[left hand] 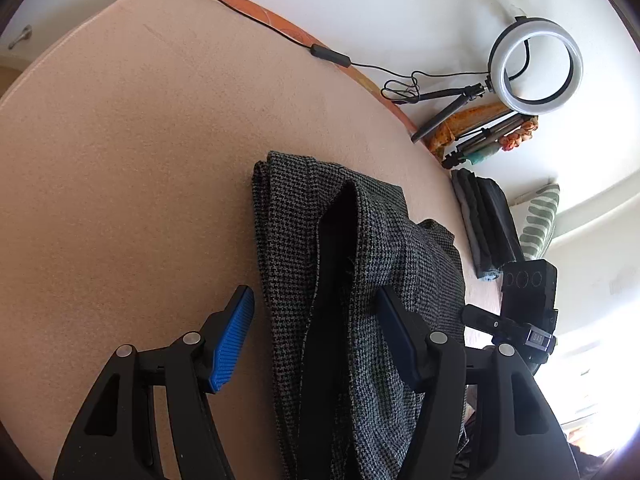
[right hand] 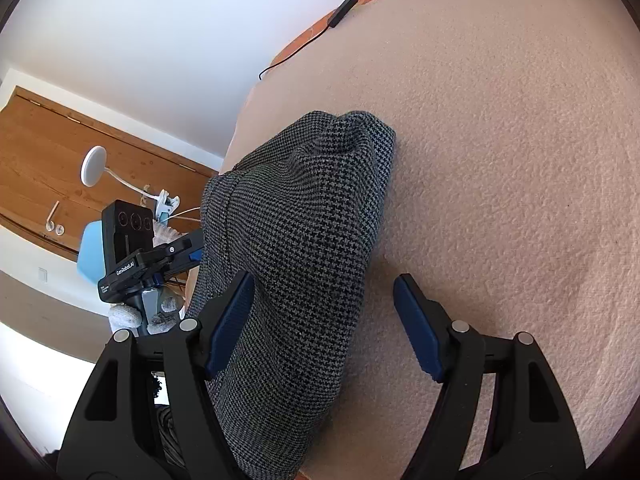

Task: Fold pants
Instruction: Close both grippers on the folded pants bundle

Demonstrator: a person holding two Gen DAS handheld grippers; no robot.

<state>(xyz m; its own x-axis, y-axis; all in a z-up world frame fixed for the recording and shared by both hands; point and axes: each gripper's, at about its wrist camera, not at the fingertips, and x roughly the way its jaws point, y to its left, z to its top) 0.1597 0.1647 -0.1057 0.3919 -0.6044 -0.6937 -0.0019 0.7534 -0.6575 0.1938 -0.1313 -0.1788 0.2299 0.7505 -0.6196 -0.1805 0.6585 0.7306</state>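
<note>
My left gripper [left hand: 316,316] stands wide, its blue pads [left hand: 234,336] well apart with the pants [left hand: 360,264] running up between them; I cannot tell whether either pad touches the cloth. My right gripper [right hand: 324,312] is wide too, the same pants [right hand: 296,240] bunched between its fingers, the left pad [right hand: 230,320] against or just beside the fabric and the right pad over bare blanket [right hand: 500,160]. The pants lie in a folded heap on that pink blanket [left hand: 140,160], near its edge. The left view alone shows a dark inner fold gaping along the heap, and beyond the far edge a ring light [left hand: 536,66] on a stand, its cable [left hand: 240,12] trailing over the blanket with an inline switch [left hand: 330,56], a stack of dark clothes [left hand: 488,224] and a striped cushion [left hand: 540,220]. The right view alone shows a wooden door [right hand: 60,152], a white clip lamp [right hand: 94,168] and a pale blue object [right hand: 90,252]. Each view catches the other gripper past the heap, which hides its fingers: the right one [left hand: 528,312] in the left view, the left one [right hand: 132,248] in the right view
</note>
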